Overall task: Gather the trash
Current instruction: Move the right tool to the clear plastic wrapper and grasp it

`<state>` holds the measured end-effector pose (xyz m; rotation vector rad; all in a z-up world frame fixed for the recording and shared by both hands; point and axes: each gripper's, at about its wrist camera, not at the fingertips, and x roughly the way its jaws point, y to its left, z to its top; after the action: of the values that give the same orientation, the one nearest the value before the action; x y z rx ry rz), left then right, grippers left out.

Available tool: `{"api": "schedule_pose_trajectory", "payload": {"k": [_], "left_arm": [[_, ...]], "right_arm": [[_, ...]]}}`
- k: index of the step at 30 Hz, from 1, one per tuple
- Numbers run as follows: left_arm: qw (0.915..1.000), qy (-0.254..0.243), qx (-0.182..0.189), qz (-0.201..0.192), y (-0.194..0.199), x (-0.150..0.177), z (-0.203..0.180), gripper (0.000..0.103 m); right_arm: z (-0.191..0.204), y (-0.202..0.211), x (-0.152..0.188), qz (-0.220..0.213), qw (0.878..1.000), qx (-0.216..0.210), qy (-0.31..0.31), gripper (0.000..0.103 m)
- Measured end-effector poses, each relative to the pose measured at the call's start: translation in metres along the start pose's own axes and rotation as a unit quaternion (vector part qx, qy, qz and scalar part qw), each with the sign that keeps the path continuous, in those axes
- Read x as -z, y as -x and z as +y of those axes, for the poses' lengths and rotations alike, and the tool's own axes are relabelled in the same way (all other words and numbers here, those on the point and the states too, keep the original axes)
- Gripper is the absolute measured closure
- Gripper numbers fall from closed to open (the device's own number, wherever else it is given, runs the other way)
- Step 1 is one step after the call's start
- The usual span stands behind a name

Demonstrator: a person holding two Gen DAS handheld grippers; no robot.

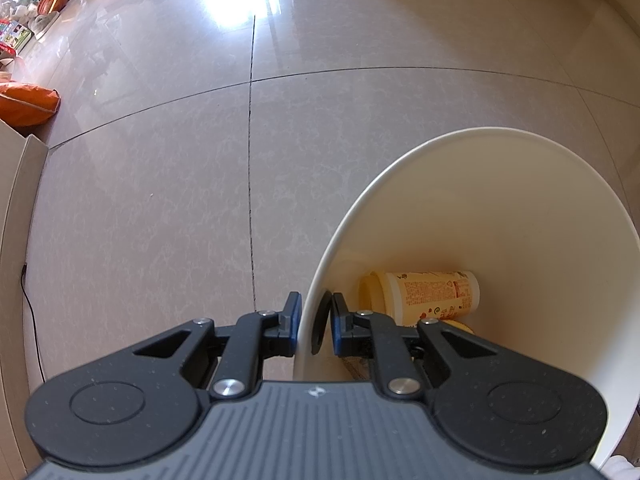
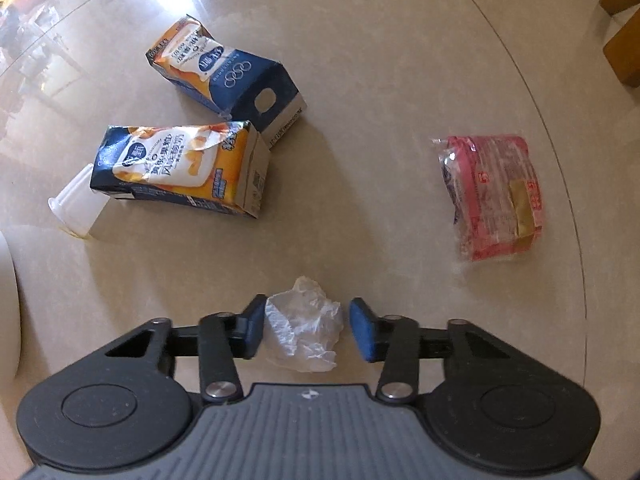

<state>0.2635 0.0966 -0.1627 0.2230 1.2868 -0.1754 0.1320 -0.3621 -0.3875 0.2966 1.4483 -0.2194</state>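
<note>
Right claw (image 2: pixel 306 330) straddles crumpled tissue (image 2: pixel 302 330) (pads not yet pressing).

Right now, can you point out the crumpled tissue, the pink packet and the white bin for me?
crumpled tissue (image 2: pixel 303 326): right wrist view, on its wrinkled middle.
pink packet (image 2: pixel 494 196): right wrist view, on the middle of its clear wrapper.
white bin (image 1: pixel 520 208): left wrist view, on its bare inner wall.
</note>
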Motion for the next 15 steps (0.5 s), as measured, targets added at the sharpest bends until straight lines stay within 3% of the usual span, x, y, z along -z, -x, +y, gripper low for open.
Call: {"api": "schedule_pose_trajectory", "payload": {"k": [3,6,15], "left_arm": [[1.0,0.0,0.0,-0.001,0.0,0.0,0.0,0.09],[1.0,0.0,-0.001,0.0,-0.002,0.0,-0.001,0.09],[1.0,-0.001,-0.001,0.001,-0.002,0.0,-0.001,0.09]], "right_arm": [[-0.001,0.001,0.004,0.005,1.0,0.002,-0.005,0.059],[0.001,0.002,0.006,0.01,1.0,0.004,-0.003,0.071],[0.01,0.028,0.005,0.004,1.0,-0.001,0.006,0.075]]}}
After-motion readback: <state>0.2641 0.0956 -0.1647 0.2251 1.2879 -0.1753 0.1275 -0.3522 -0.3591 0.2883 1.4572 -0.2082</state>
